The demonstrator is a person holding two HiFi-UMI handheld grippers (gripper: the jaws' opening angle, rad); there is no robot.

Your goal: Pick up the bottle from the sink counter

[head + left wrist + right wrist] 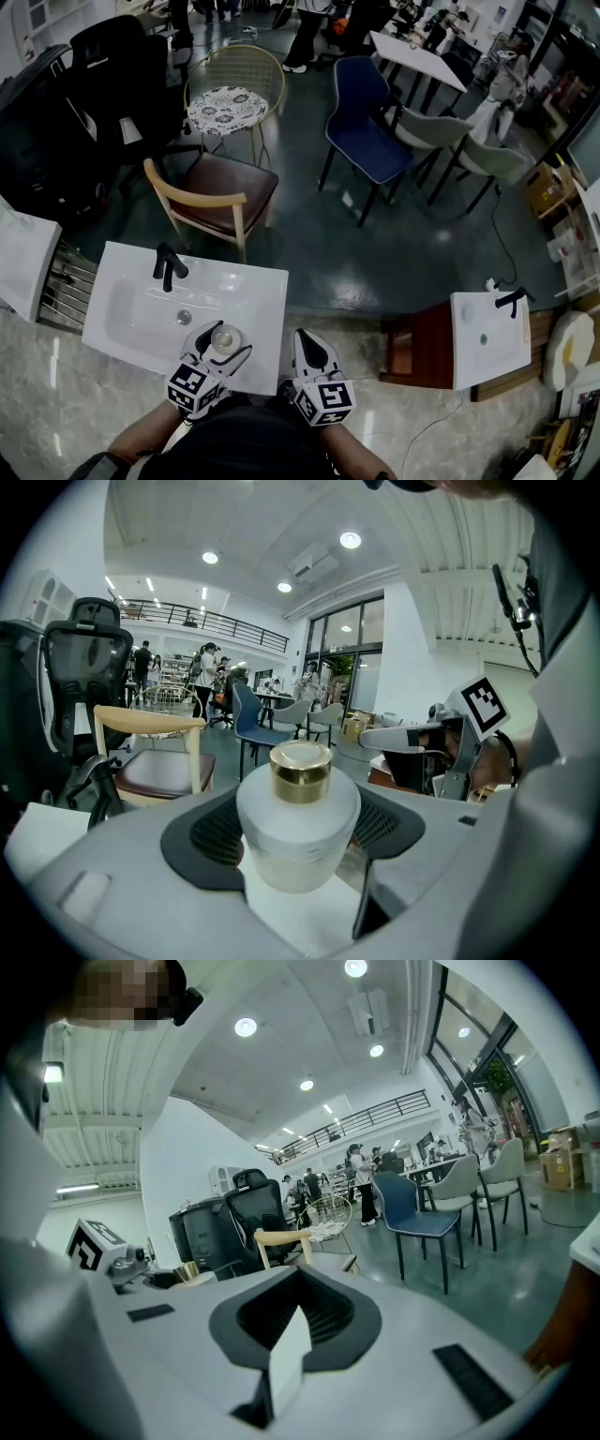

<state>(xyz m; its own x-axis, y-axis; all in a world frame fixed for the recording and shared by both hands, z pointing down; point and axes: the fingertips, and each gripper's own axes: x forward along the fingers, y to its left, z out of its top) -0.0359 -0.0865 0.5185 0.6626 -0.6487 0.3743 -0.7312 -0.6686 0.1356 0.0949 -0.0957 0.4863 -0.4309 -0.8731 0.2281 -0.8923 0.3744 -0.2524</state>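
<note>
A frosted white bottle (pixel 298 829) with a gold cap (pixel 300 770) stands upright between the jaws of my left gripper (pixel 298 860), which is shut on its round body. In the head view the bottle (pixel 223 338) and left gripper (pixel 222 345) are over the front right part of the white sink counter (pixel 262 300). Whether the bottle rests on the counter or hangs just above it cannot be told. My right gripper (pixel 310 351) is just right of the counter's edge, jaws shut with nothing between them (pixel 289 1358).
The basin (pixel 141 314) and a black faucet (pixel 167 266) lie left of the bottle. A wooden chair (pixel 214 195) stands behind the counter. A second small sink (pixel 487 339) on a brown cabinet is at the right. Further chairs, tables and people are at the back.
</note>
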